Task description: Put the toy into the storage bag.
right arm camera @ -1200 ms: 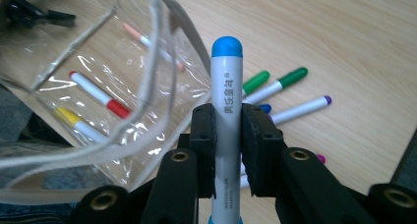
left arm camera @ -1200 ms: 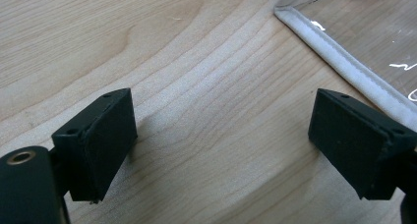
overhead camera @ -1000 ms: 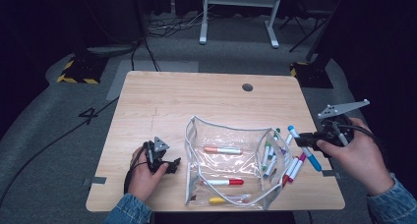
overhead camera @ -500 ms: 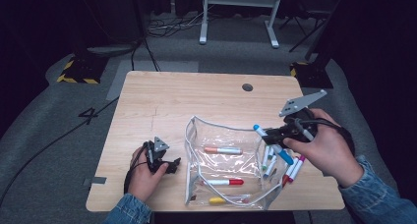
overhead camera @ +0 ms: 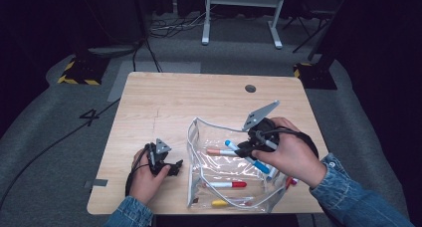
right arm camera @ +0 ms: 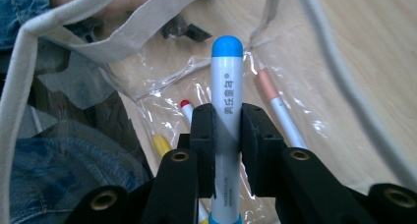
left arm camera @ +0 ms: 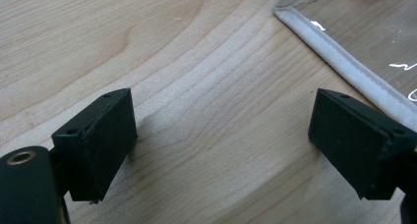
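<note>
A clear pouch [overhead camera: 199, 137] with white trim lies open on the wooden table [overhead camera: 189, 97]. Inside it are an orange-capped marker [overhead camera: 215, 151], a red-capped marker [overhead camera: 228, 184] and a yellow one [overhead camera: 220, 203]. My right gripper [overhead camera: 242, 150] hovers over the pouch, shut on a blue-capped white marker [overhead camera: 259, 165]. In the right gripper view the blue marker [right arm camera: 226, 81] stands between the pads of my right gripper [right arm camera: 227, 130], pointing into the pouch [right arm camera: 74, 17]. My left gripper [overhead camera: 174, 167] rests on the table just left of the pouch, its jaws wide open over bare wood [left arm camera: 216, 111].
The pouch's white edge [left arm camera: 344, 69] runs past the left gripper's right jaw. More markers [overhead camera: 289, 182] lie under the right hand beside the pouch. A cable hole [overhead camera: 250, 88] sits near the table's far edge. The floor around is dark, with cables and a stand.
My right gripper has carried the blue marker leftward from the table's right side to over the pouch. The left gripper has stayed put.
</note>
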Motion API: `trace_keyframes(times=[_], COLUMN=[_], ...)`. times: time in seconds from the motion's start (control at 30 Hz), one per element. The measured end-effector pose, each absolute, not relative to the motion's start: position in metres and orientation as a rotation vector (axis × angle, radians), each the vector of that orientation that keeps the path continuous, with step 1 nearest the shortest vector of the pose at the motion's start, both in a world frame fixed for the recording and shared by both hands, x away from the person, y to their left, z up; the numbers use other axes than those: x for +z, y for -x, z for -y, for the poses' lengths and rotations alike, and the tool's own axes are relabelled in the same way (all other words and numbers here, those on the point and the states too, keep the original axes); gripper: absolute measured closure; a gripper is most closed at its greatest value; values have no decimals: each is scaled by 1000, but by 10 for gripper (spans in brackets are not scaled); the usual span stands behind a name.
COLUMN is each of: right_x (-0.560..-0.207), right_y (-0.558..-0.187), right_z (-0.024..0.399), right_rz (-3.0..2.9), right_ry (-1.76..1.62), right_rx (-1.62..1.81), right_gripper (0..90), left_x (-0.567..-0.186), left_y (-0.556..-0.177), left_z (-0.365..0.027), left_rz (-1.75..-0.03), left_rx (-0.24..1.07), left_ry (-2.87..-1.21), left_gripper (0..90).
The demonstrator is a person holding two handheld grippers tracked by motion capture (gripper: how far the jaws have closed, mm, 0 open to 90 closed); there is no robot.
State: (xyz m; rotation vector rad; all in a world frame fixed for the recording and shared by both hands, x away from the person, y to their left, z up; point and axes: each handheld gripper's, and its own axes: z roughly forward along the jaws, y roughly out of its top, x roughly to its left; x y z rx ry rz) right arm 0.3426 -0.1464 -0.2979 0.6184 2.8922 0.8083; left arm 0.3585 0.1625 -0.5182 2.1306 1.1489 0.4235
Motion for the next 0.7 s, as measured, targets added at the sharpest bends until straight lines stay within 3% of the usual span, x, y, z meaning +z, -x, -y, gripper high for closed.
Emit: trace_keyframes(times=[0.7], right_x=[-365], right_y=[-338], right_z=[100], right_rz=[-3120], right_ry=[-408], right_rx=[571], right_gripper=[772], left_x=[-518], left_y=[-359], left_z=[-163], left_rz=[-1149], left_rx=[424], left_ry=[-2130], left_gripper=[112])
